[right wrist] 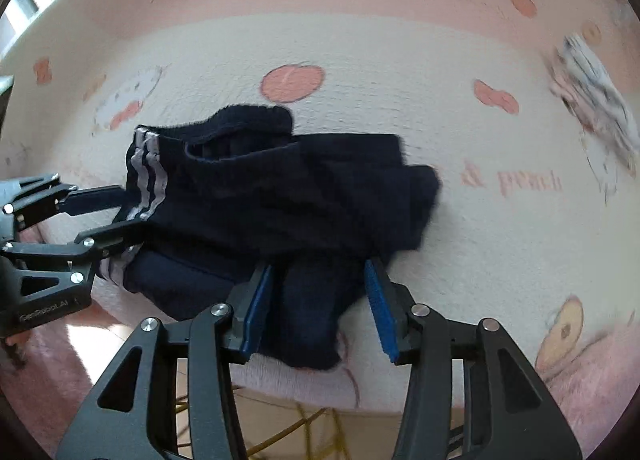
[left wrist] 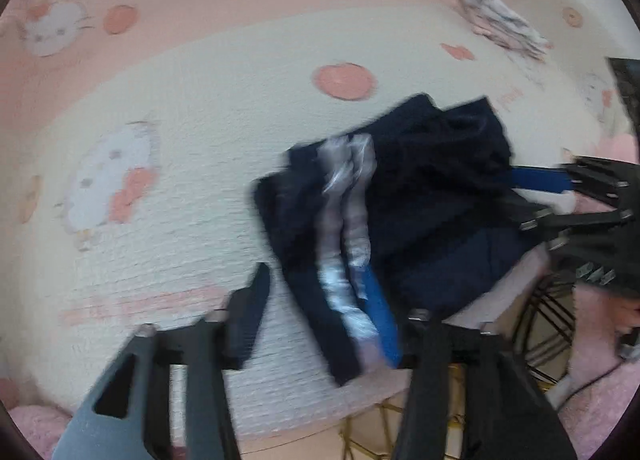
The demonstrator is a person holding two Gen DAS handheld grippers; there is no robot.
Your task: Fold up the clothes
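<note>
Your navy pants are bunched up on the cartoon-print blanket, near its front edge. Your right gripper is spread, a fold sitting loose between its blue pads. Your left gripper is spread too, straddling the white-striped edge.

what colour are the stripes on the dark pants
White, two side by side on the navy pants; stripes clearest in the right wrist view.

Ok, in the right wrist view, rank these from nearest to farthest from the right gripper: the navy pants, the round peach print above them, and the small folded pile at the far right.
1. Navy pants: a lobe of fabric lies between the open fingers of the right gripper.
2. Round peach print: on the blanket just beyond the pants, near centre.
3. Small folded pile: far right edge, blurred.
</note>
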